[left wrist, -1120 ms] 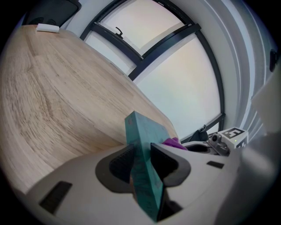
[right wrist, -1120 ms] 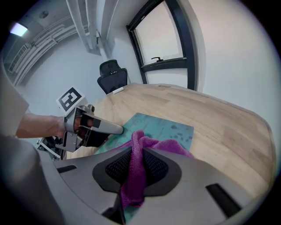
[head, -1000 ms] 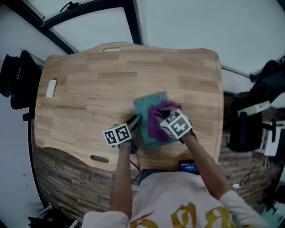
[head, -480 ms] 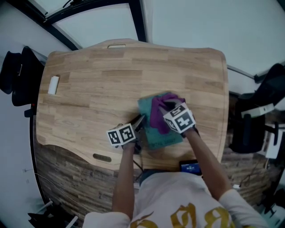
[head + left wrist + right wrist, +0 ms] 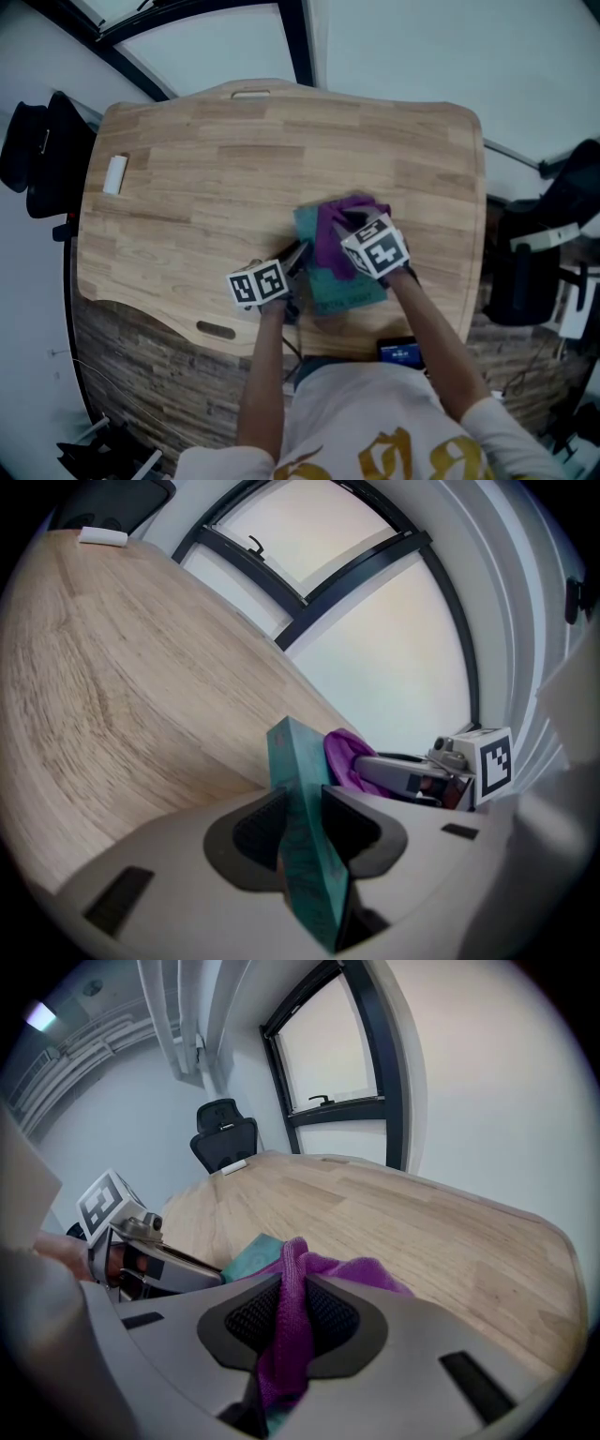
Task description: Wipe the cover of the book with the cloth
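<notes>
Your right gripper (image 5: 289,1321) has carried the purple cloth (image 5: 330,239) up the teal book (image 5: 349,289), from the middle of the cover a second ago to its far edge, where it now bunches. One stroke looks finished, and the near half of the cover lies bare, probably for the return pass. Its jaws are clamped on a fold of the cloth. Your left gripper (image 5: 307,829) is closed on the book's left edge, steadying it on the near part of the wooden table (image 5: 206,187). Against half a second ago, cloth and book sit almost the same, so the stroke seems to have slowed at its end
</notes>
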### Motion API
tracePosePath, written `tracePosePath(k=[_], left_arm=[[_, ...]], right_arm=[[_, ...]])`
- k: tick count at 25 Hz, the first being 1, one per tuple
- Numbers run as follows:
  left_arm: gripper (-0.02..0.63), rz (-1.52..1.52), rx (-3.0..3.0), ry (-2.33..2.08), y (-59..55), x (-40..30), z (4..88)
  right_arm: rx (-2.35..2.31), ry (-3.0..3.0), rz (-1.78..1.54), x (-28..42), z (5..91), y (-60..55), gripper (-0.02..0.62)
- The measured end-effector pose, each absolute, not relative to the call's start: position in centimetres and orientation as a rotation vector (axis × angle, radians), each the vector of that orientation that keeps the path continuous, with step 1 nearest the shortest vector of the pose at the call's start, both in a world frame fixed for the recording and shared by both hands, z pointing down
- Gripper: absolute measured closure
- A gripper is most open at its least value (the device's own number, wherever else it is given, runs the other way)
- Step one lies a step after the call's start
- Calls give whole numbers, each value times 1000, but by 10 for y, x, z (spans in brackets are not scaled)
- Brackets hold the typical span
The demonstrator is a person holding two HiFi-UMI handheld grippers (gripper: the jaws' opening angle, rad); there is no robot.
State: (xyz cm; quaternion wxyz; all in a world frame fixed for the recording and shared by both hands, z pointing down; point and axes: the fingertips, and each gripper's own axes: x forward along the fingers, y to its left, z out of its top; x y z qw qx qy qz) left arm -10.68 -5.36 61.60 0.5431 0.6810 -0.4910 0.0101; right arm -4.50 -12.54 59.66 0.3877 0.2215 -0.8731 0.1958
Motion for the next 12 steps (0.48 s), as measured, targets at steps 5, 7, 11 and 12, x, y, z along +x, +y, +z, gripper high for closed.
tracePosePath(k=[5, 7, 11, 12], left_arm=[[486, 18, 1618, -1154, -55, -103, 616], [486, 19, 1616, -1153, -54, -105, 616], [486, 17, 1612, -1153, -53, -106, 616], [486, 16, 1613, -1153, -54, -106, 616]], right_arm=[[508, -2230, 515, -58, 590, -111, 532], [478, -2241, 506, -66, 592, -104, 532], [448, -2250, 500, -73, 591, -96, 532], [449, -2251, 502, -73, 591, -96, 532]])
